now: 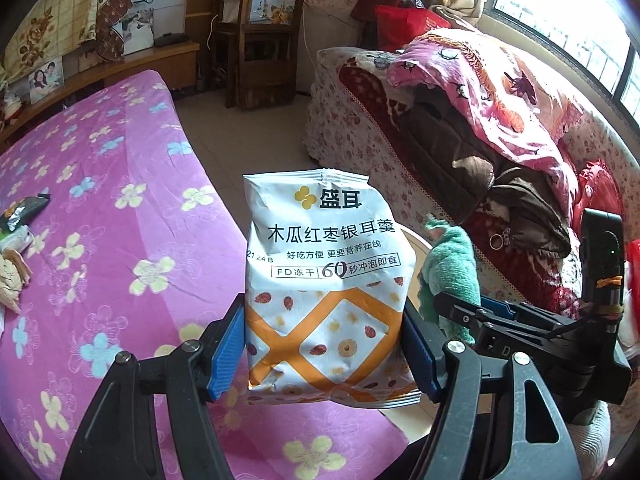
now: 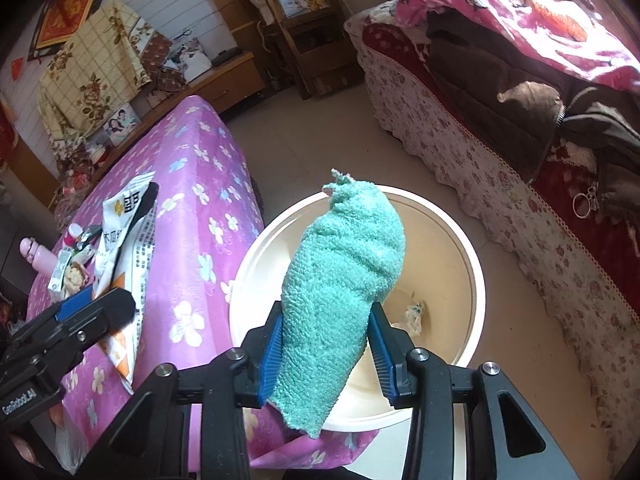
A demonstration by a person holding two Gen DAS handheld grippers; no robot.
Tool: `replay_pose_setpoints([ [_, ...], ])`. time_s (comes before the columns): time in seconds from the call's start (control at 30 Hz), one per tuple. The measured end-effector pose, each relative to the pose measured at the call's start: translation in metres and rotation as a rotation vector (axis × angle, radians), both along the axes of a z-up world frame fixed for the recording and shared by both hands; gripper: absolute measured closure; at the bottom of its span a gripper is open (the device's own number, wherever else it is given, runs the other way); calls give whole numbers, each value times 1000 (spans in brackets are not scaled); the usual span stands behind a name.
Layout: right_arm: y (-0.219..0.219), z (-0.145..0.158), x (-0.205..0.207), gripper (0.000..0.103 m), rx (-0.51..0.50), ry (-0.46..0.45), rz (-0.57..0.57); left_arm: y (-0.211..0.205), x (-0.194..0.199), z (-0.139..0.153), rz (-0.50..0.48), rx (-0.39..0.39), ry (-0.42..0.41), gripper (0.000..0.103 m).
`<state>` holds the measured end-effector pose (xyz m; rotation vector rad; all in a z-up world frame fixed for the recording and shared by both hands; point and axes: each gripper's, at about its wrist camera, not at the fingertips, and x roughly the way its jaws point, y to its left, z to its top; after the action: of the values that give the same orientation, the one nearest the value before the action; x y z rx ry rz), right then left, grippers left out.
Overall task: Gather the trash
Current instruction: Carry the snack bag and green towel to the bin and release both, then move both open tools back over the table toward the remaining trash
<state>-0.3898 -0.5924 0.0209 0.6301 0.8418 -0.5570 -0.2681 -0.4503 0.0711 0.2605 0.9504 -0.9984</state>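
Note:
My left gripper [image 1: 324, 354] is shut on a white snack bag [image 1: 326, 280] with orange lines and Chinese print, held upright over the table's right edge. The bag also shows in the right wrist view [image 2: 124, 248]. My right gripper [image 2: 326, 350] is shut on a green terry cloth [image 2: 344, 276], held above a cream round bin [image 2: 472, 280]. The bin holds a crumpled white scrap [image 2: 414, 314]. In the left wrist view the cloth [image 1: 450, 268] and the right gripper [image 1: 472, 312] sit just right of the bag.
The table wears a pink flowered cloth [image 1: 120, 208]. Wrappers [image 1: 24, 210] and a small carton [image 2: 60, 272] lie at its far left, by a pink bottle [image 2: 38, 258]. A sofa [image 2: 500, 128] piled with clothes stands to the right. A wooden chair [image 1: 260, 32] stands at the back.

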Motion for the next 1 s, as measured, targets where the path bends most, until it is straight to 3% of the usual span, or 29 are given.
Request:
replay_pose_setpoints([
  [0.07, -4, -2, -1, 49, 2, -6, -18, -3, 0, -3, -7, -5, 15, 29],
  [0.13, -6, -3, -2, 35, 2, -6, -26, -4, 1, -6, -15, -9, 36, 27],
  [0.17, -6, -3, -2, 33, 4, -6, -29, -4, 1, -8, -19, -12, 48, 27],
  [0.6, -9, 7, -13, 33, 18, -23, -70, 1, 9, -9, -35, -104, 179, 22],
  [1.0, -4, 14, -15, 33, 16, -44, -69, 7, 9, -7, -25, -114, 180, 22],
])
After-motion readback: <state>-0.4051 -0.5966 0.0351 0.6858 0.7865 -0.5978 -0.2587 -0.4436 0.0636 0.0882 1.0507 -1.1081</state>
